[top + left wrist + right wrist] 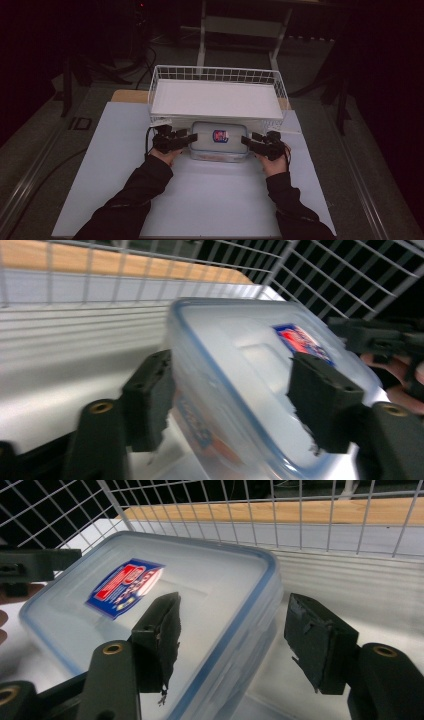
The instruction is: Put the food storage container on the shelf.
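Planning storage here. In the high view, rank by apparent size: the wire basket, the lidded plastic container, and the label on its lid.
Largest to smallest:
1. wire basket
2. plastic container
3. label

The basket sits farther from the camera, yet looks clearly largest.

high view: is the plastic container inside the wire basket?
No. The container sits on the table in front of the wire basket, between both claws.

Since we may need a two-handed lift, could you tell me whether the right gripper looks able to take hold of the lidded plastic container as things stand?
Probably yes. The right gripper is open, its jaws already straddling the near edge of the plastic container, with nothing between them. The wire basket stands just behind, apart from the jaws.
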Tool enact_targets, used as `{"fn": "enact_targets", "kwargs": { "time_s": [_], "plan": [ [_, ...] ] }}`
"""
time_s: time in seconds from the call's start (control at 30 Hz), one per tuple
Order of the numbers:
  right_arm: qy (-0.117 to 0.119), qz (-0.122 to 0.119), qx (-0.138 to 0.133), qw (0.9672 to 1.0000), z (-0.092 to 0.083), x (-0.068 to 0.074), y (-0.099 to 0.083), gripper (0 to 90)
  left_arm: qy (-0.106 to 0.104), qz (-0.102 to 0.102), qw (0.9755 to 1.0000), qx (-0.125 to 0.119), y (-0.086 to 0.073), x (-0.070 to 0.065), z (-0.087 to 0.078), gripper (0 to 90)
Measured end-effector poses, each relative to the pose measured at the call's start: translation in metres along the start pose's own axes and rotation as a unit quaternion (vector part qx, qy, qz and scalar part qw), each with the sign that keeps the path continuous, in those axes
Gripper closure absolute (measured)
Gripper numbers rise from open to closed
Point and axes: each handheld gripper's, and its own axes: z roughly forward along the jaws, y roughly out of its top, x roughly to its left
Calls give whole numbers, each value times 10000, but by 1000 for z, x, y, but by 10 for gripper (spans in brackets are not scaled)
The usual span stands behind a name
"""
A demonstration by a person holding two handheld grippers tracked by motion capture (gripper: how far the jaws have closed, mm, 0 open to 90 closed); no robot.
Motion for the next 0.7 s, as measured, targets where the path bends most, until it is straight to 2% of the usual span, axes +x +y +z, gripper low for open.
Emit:
{"fn": "enact_targets", "kwargs": {
  "time_s": [0.13,0.23,0.27,0.33,0.37,0.47,0.6,0.67,0.7],
  "plan": [
    [28,-109,-98,9999,-11,11,1,387,-125,149,9998,31,0,-7,-10,261],
    [240,-153,-184,9994,-19,24,4,397,-201,130,9997,-69,-1,-11,-21,213],
    [314,-206,-174,9991,-21,30,5,404,-244,127,9996,-39,-1,-13,-23,194],
    [479,-335,-163,9982,-24,41,4,414,-266,167,9994,176,-1,-18,-28,145],
    [541,-369,-172,9977,-26,46,4,433,-287,246,9990,254,-2,-22,-31,139],
    [769,-403,-109,9962,-28,57,-1,544,-190,475,9982,311,-5,-31,-39,12],
    [1025,-468,131,9935,-26,72,-11,676,-143,560,9979,283,-6,-39,-51,0],
    [1093,-514,267,9923,-22,78,-16,755,-192,554,9978,303,-8,-43,-56,0],
    [1116,-532,340,9917,-20,80,-19,808,-103,594,9976,328,-11,-45,-59,0]
  ]
}}
